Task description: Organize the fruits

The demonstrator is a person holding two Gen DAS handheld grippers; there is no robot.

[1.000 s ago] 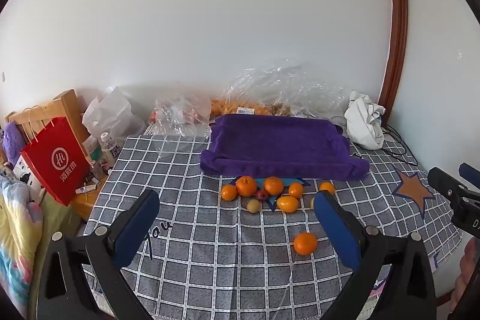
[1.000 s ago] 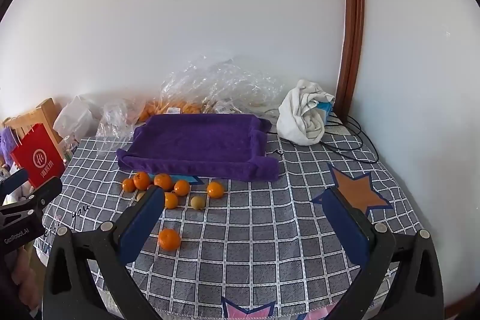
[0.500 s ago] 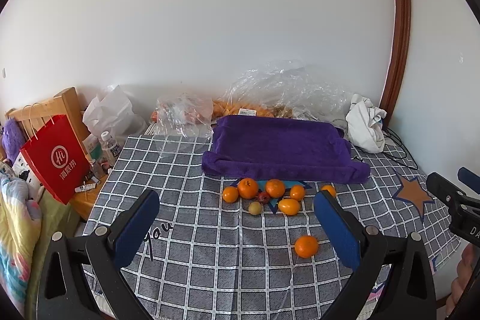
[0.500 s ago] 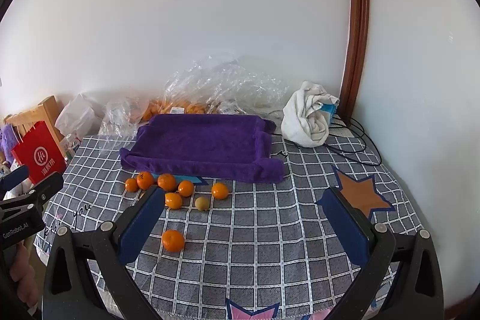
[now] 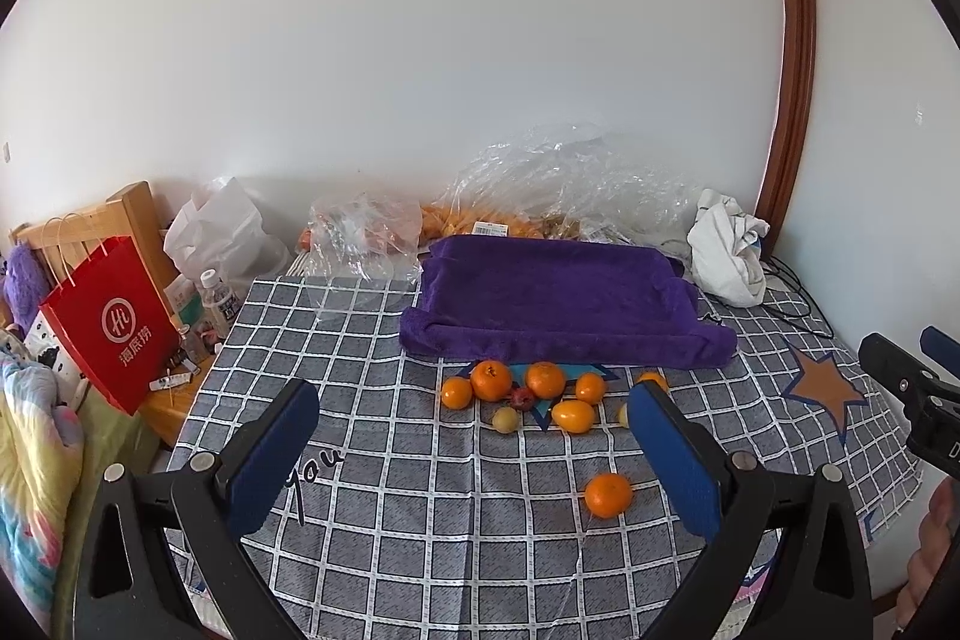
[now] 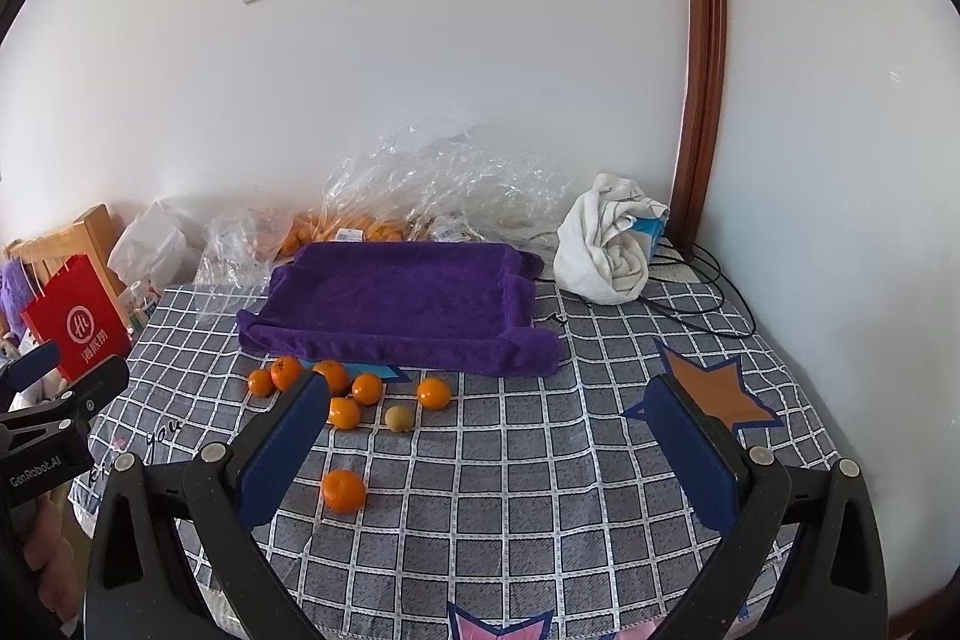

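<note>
Our left hand-held gripper point(image 5: 474, 454) and right hand-held gripper point(image 6: 489, 451), both wide open and empty, have edged closer over the surface point(image 5: 420, 538). Lone orange point(image 5: 608, 495) nearest, cluster point(image 5: 528, 391) beyond, purple tray point(image 5: 558, 292) unfilled.

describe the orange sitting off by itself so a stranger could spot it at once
Start at the purple tray on the checked tablecloth. A cluster of fruit lies along its near edge. The lone orange sits nearer the camera, touching no other fruit.
</note>
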